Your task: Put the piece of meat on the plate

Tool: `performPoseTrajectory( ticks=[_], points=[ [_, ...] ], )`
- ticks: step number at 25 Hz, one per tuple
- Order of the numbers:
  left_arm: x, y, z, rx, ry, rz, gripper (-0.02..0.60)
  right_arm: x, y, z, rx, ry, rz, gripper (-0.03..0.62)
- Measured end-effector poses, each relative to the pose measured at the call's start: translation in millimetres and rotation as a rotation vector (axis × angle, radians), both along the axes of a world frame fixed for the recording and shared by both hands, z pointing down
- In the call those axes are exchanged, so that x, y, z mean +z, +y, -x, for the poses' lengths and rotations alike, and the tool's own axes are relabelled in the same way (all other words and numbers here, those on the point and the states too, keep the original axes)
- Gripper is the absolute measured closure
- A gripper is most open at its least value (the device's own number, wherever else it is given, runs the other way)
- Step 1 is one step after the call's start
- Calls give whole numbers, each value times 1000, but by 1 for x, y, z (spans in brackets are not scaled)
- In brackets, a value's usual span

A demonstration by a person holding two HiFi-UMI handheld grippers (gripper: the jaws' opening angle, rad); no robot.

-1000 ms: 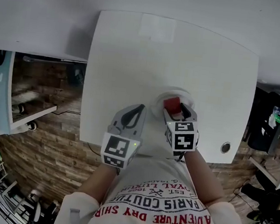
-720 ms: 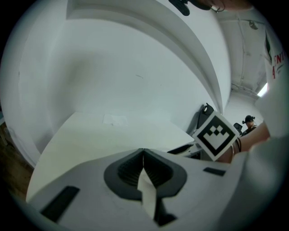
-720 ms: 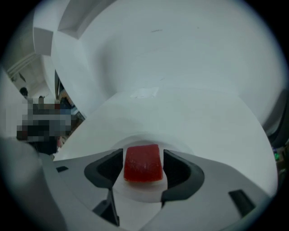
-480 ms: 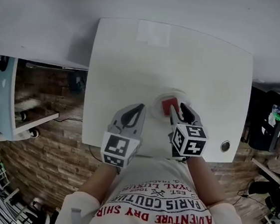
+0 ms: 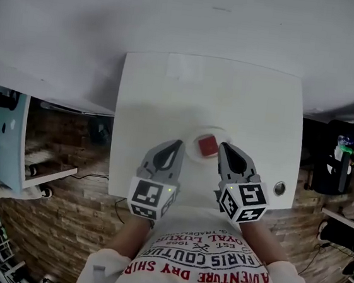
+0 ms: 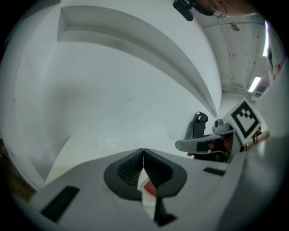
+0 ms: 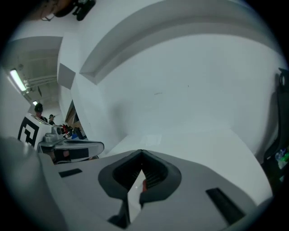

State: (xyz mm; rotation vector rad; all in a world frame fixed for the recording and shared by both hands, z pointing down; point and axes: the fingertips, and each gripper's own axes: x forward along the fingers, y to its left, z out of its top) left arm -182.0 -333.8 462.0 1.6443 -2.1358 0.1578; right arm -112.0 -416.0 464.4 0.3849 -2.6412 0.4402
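White tabletop mid-frame, brick-pattern floor at lower left. Red piece of meat lying on small plate, frame centre. Left claw and right claw both pinched together, empty, flanking plate, apparently clear of it.

White table with a small round metal fitting near one corner, brown plank floor beneath
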Motion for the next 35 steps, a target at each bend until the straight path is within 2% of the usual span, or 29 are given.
performPoseTrajectory(
  ticks=[7, 11, 14, 21, 27, 35],
  points=[
    [-56, -9, -4, 10, -76, -102, 575, -61, 1, -6, -6, -121, -140, 582],
    [-83, -12, -10, 20, -122, -153, 575, -77, -5, -11, 11, -118, -244, 582],
    [-94, -13, -15, 33, -149, -168, 575, -85, -7, -16, 28, -128, -282, 582],
    [-104, -11, -14, 26, -184, -180, 575, -90, -3, -18, 28, -144, -293, 582],
    [-101, -7, -9, 6, -174, -173, 575, -80, -8, -21, 49, -118, -244, 582],
    [-99, -6, -14, 10, -170, -171, 575, -81, -2, -24, 34, -112, -276, 582]
  ],
)
